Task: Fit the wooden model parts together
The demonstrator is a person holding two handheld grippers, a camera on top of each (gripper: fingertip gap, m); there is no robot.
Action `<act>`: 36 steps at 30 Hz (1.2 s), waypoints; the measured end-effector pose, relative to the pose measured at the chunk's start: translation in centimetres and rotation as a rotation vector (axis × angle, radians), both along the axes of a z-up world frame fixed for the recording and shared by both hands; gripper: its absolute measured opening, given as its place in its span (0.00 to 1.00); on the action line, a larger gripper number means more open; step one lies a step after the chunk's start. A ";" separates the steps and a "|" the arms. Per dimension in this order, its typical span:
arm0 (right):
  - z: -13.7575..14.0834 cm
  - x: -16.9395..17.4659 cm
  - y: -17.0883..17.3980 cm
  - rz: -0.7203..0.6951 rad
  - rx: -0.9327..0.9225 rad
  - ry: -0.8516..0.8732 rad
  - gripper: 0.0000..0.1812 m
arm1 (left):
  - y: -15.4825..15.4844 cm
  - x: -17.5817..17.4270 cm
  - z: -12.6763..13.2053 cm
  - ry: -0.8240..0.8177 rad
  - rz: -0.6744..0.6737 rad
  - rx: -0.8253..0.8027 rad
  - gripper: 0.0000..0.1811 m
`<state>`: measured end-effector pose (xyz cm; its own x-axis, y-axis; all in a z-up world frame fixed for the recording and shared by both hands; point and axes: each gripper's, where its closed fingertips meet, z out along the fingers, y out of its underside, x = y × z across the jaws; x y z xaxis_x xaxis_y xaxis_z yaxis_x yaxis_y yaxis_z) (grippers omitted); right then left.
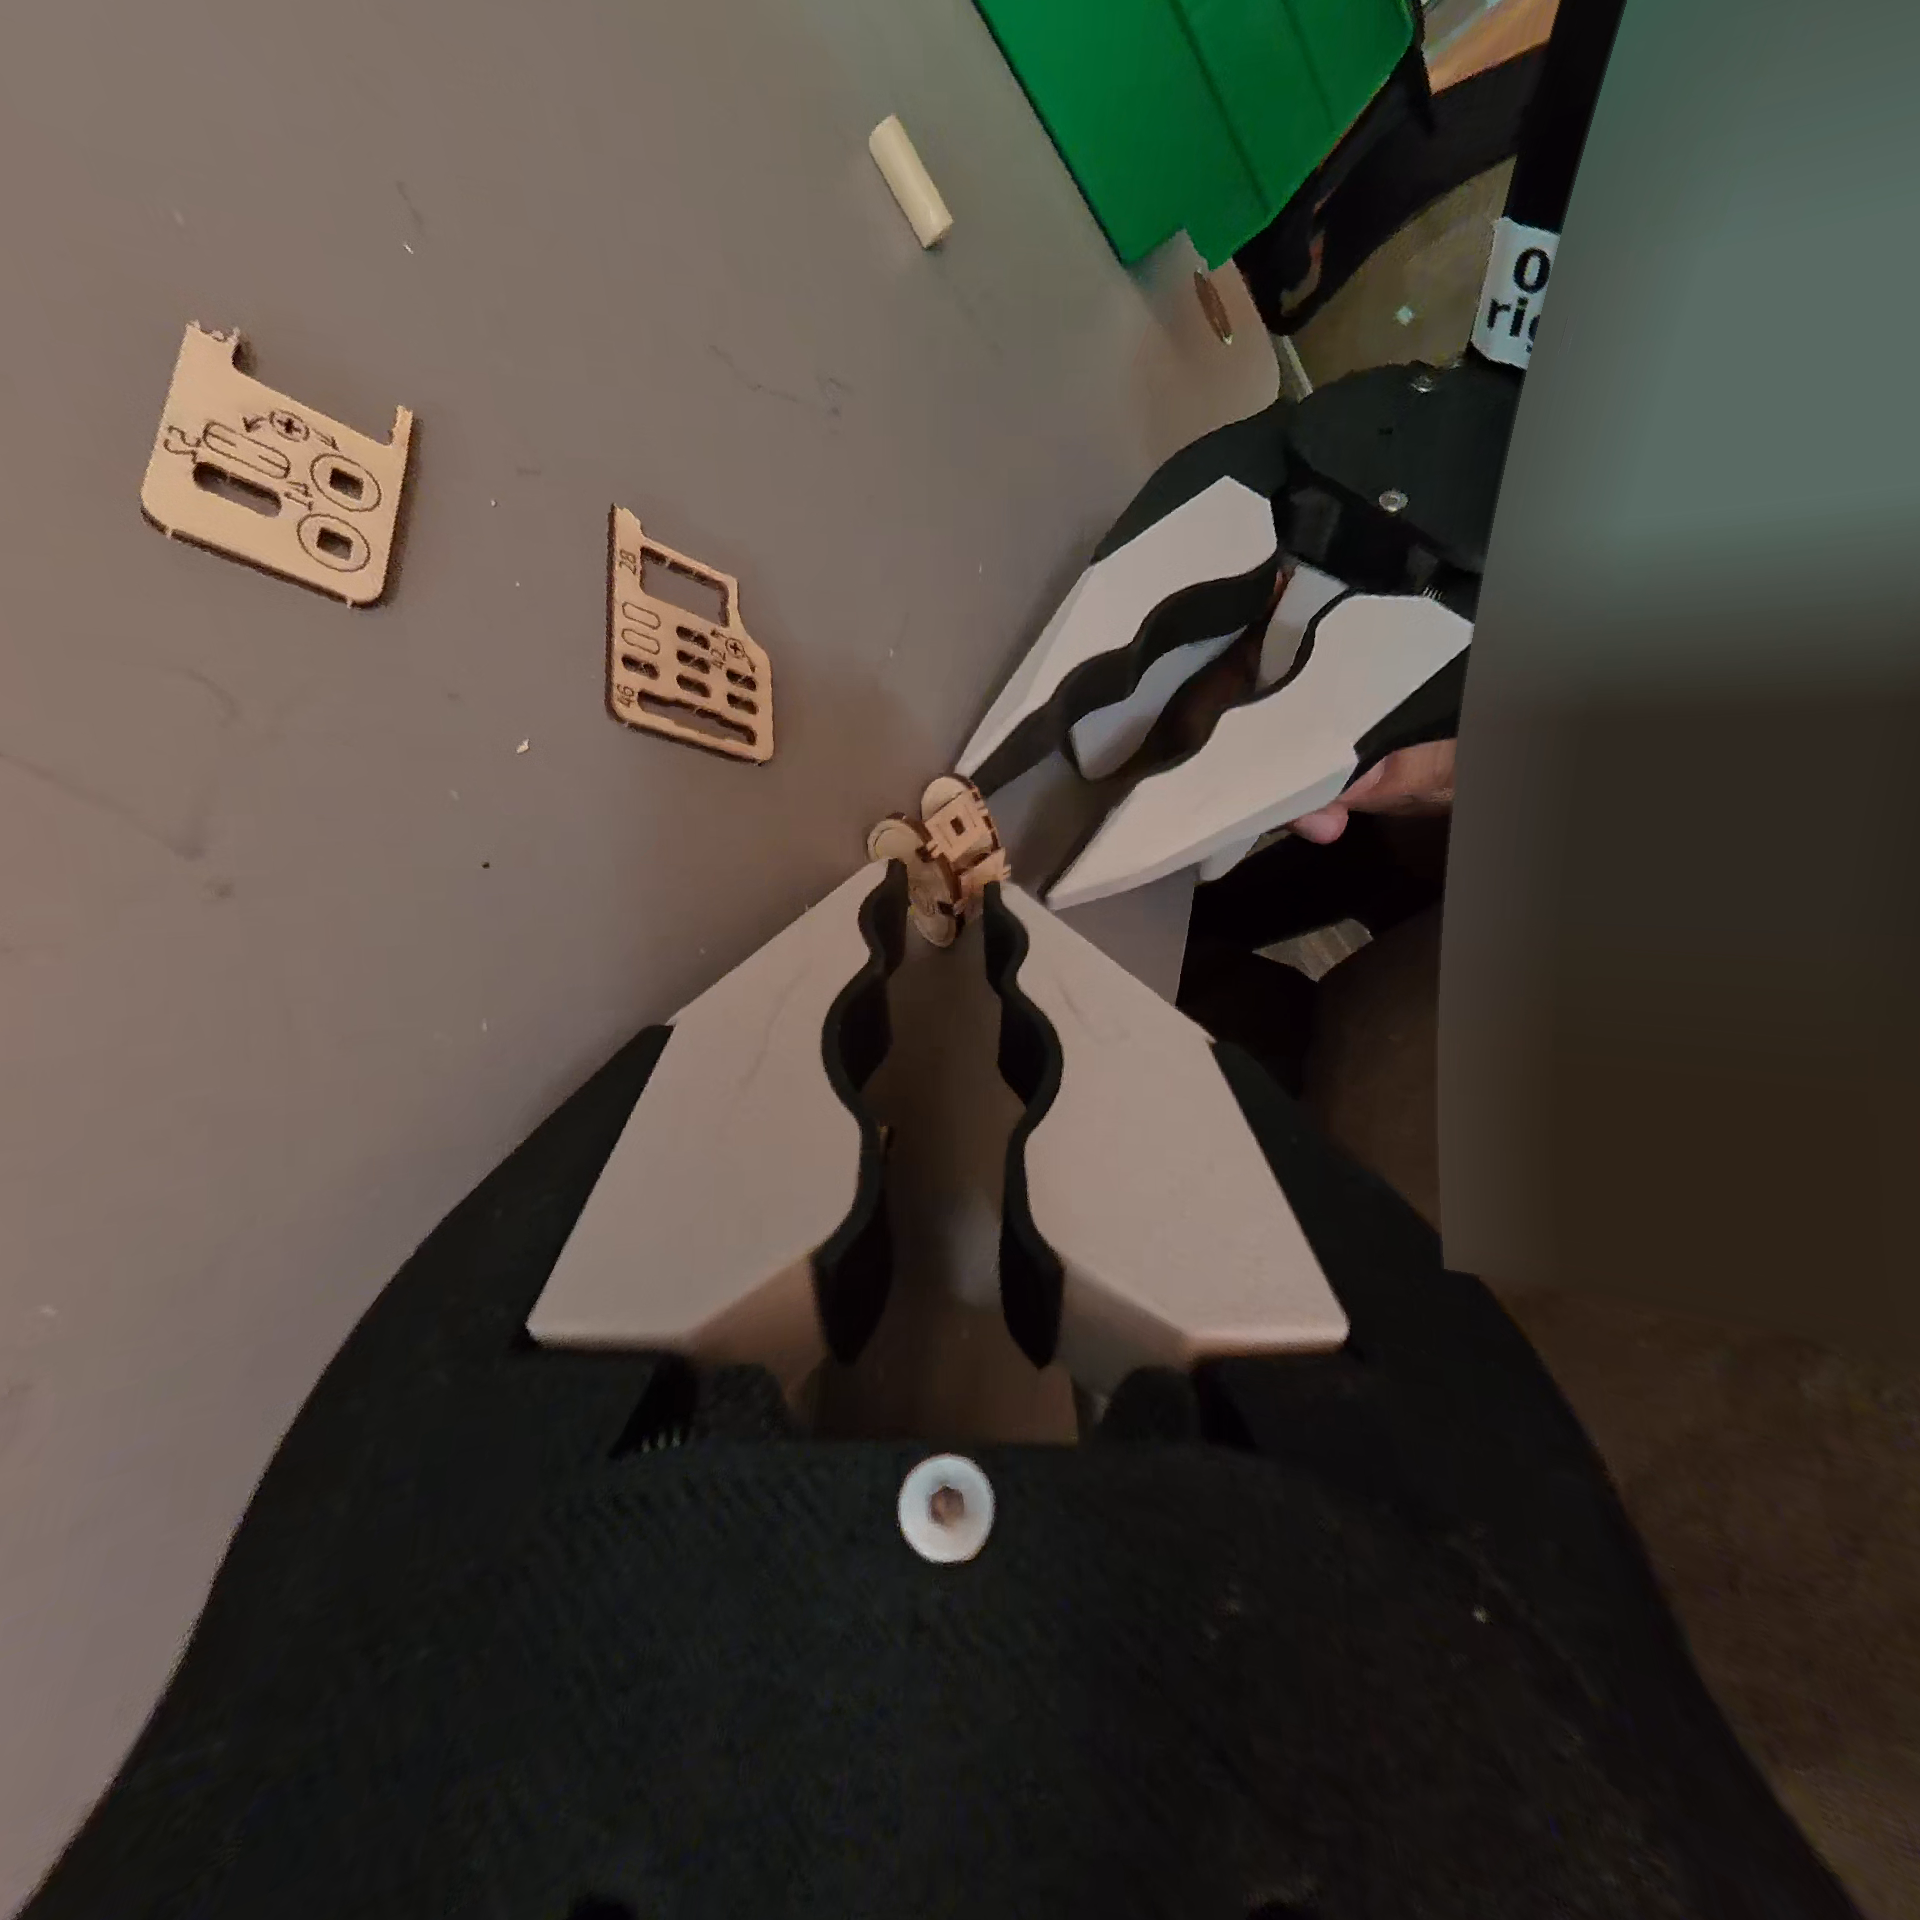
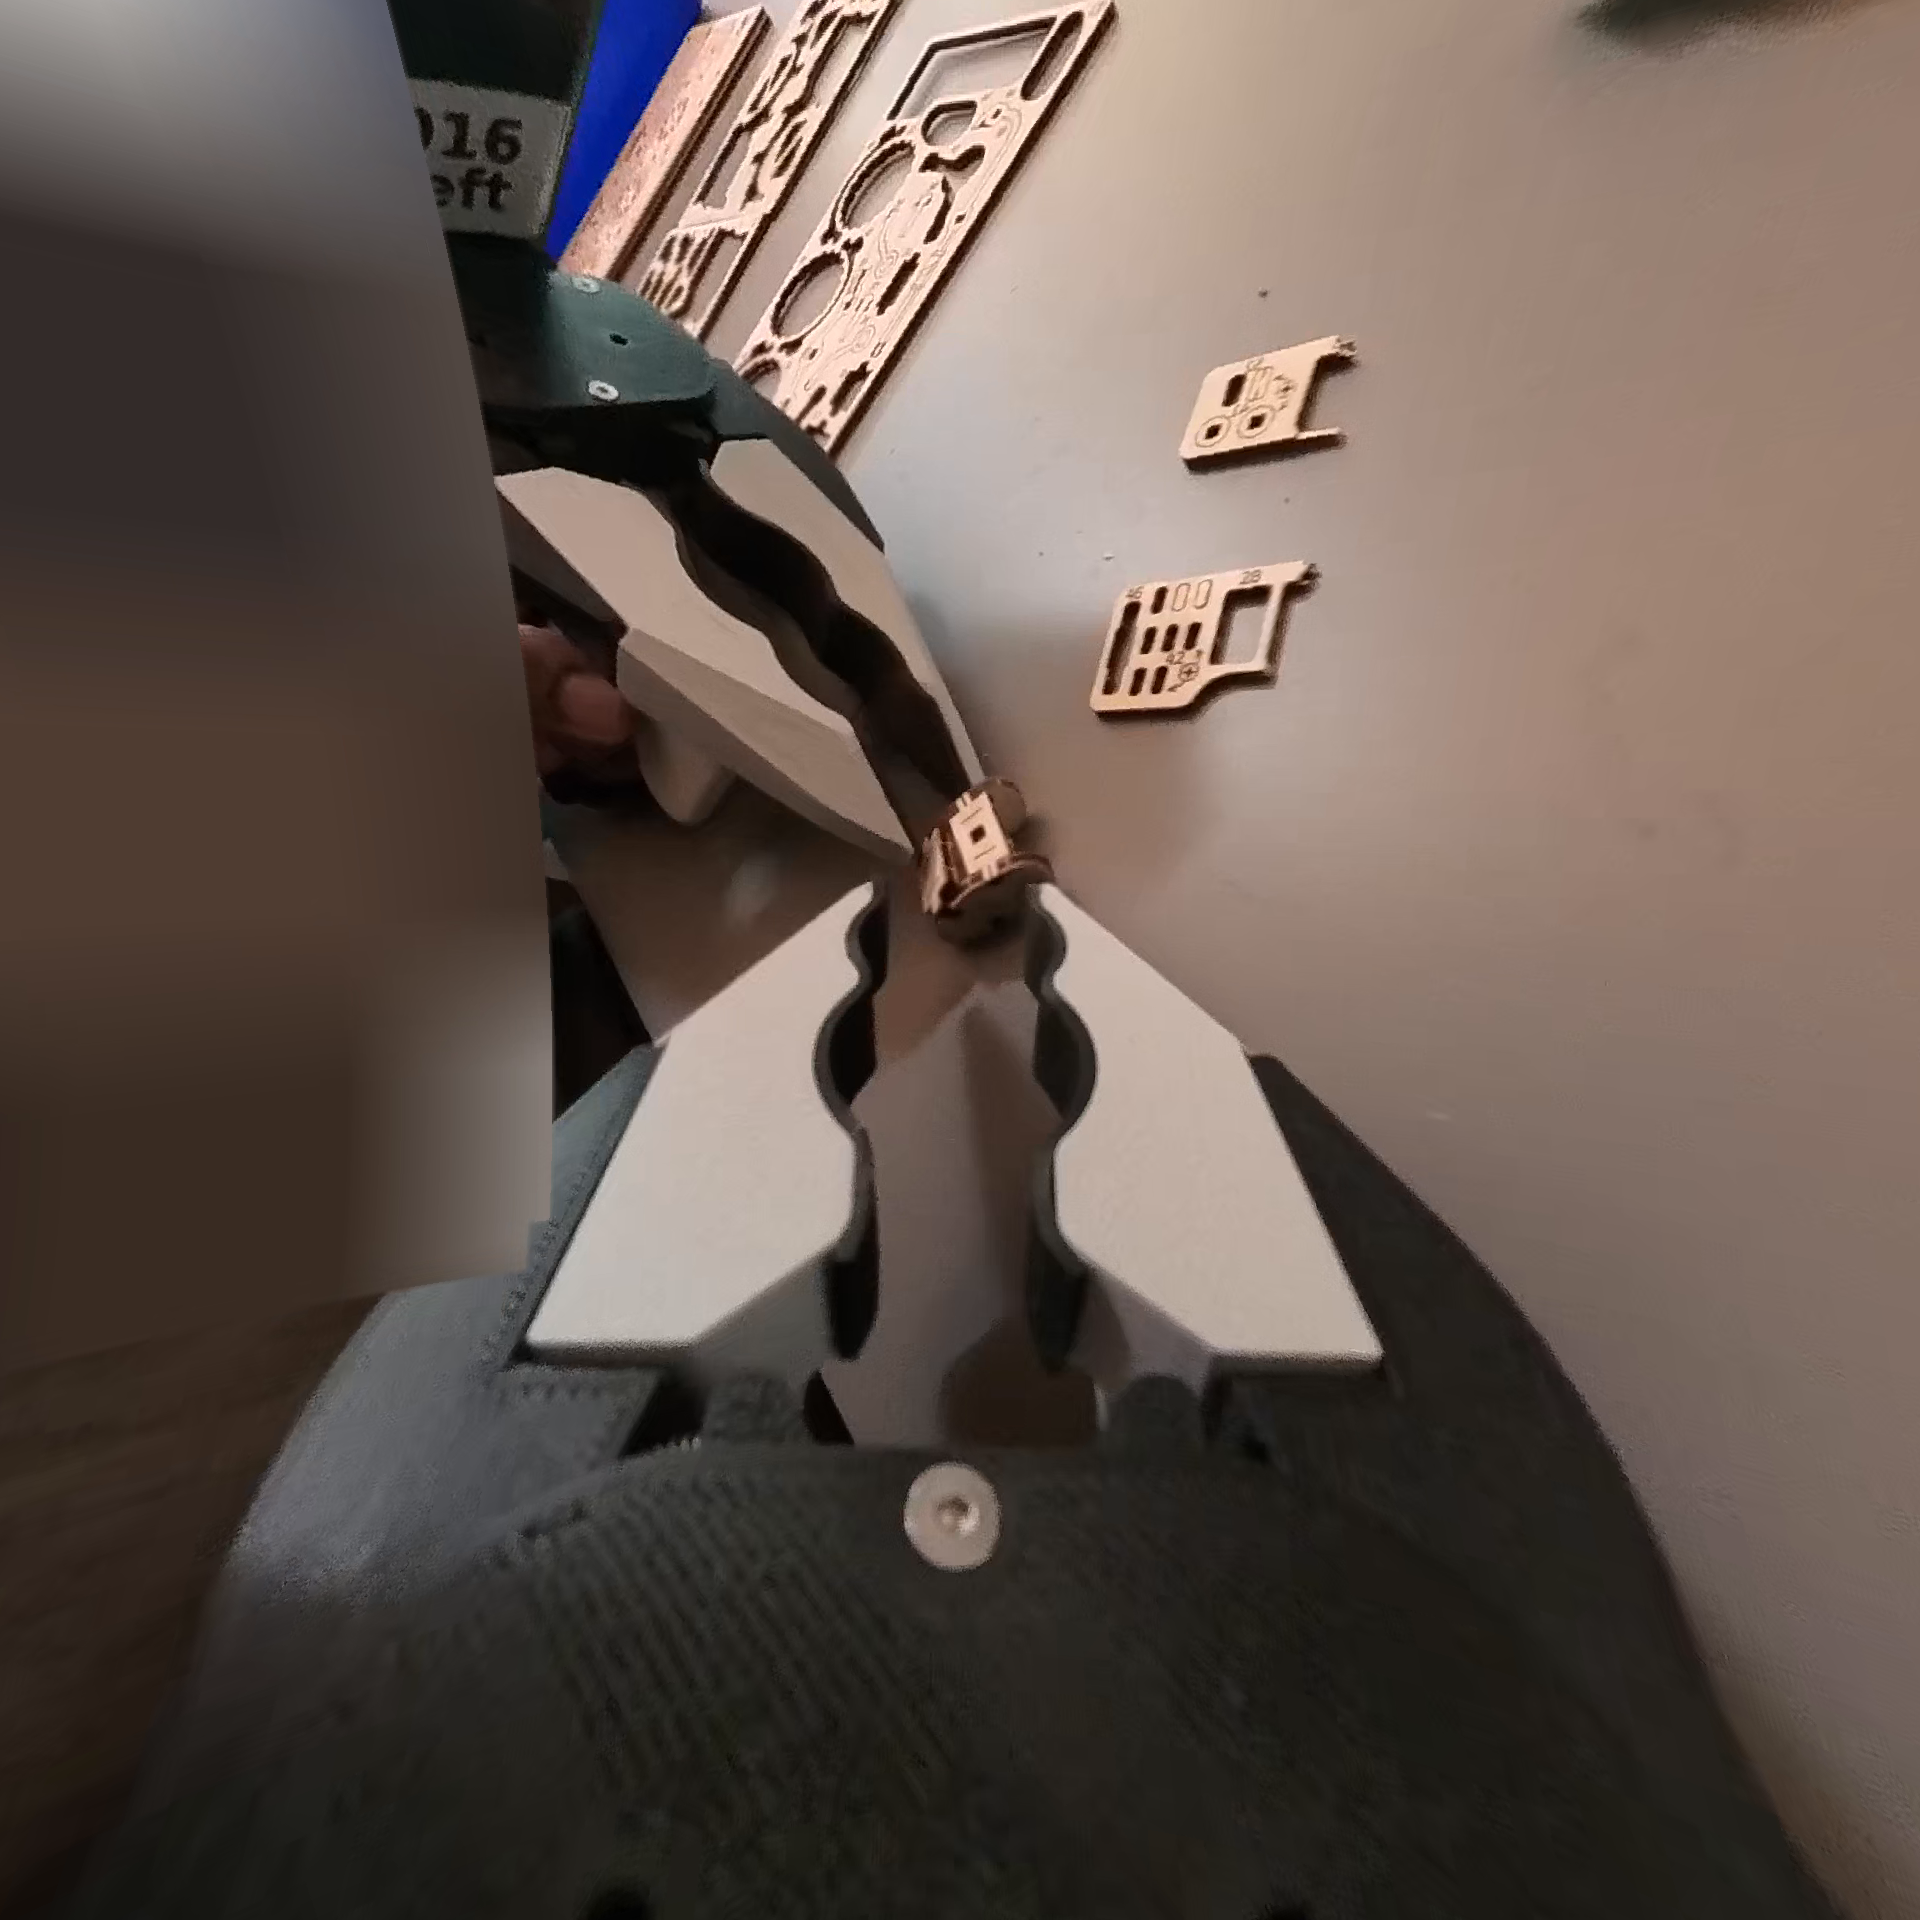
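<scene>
Left hand-held gripper (image 1: 935, 894): clenched on small wooden assembly (image 1: 943, 847) at fingertips, above grey worktop (image 1: 520, 260).
Right hand-held gripper (image 2: 951, 920): jaws parted, tips either side of the assembly (contact unclear).
Slotted wooden panel (image 1: 691, 639): flat on worktop, near the assembly.
Second wooden panel (image 1: 278, 473): flat, farther left.
Cut-out sheets (image 2: 894, 208): far edge, right wrist view.
Green box (image 1: 1195, 104): far corner.

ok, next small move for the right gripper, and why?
Probably ease the right gripper forward and close on the wooden assembly. The left gripper already pinches it, and the right jaws stand open right beside it, so a second grip could steady it for fitting.
</scene>
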<state>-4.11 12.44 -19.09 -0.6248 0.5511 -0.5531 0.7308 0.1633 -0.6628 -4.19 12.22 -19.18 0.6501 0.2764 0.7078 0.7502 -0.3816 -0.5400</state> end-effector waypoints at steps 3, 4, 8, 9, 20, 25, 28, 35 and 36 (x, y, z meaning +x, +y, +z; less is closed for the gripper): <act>-0.3 -0.1 0.0 -0.003 0.038 0.019 0.11 | 0.1 -0.1 -0.1 0.012 0.007 -0.006 0.07; -0.3 -0.1 0.0 -0.007 0.043 0.020 0.10 | 0.1 -0.2 -0.1 0.013 0.008 -0.006 0.07; -0.4 -0.2 0.0 -0.011 0.040 0.009 0.08 | 0.1 -0.2 -0.1 0.018 0.009 -0.010 0.07; -0.4 -0.2 0.0 -0.011 0.041 0.008 0.08 | 0.1 -0.2 -0.1 0.022 0.010 -0.012 0.07; -0.5 -0.2 -0.1 -0.010 0.040 -0.010 0.06 | 0.0 -0.3 -0.3 0.037 0.012 -0.034 0.06; -0.5 -0.2 -0.1 -0.011 0.029 -0.026 0.06 | 0.0 -0.3 -0.3 0.037 0.015 -0.035 0.06; -0.5 -0.2 -0.1 -0.009 0.031 -0.018 0.06 | 0.0 -0.3 -0.2 0.031 0.014 -0.028 0.06; -0.5 -0.2 -0.1 -0.014 0.022 -0.035 0.05 | 0.0 -0.3 -0.3 0.051 0.015 -0.039 0.06; -0.5 -0.2 -0.1 -0.015 0.012 -0.045 0.05 | 0.0 -0.3 -0.3 0.049 0.016 -0.039 0.06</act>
<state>-4.27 12.31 -19.60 -0.5910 0.5670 -0.5738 0.7624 0.1603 -0.6269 -4.49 12.20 -19.46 0.6786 0.3140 0.6640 0.7297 -0.3907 -0.5611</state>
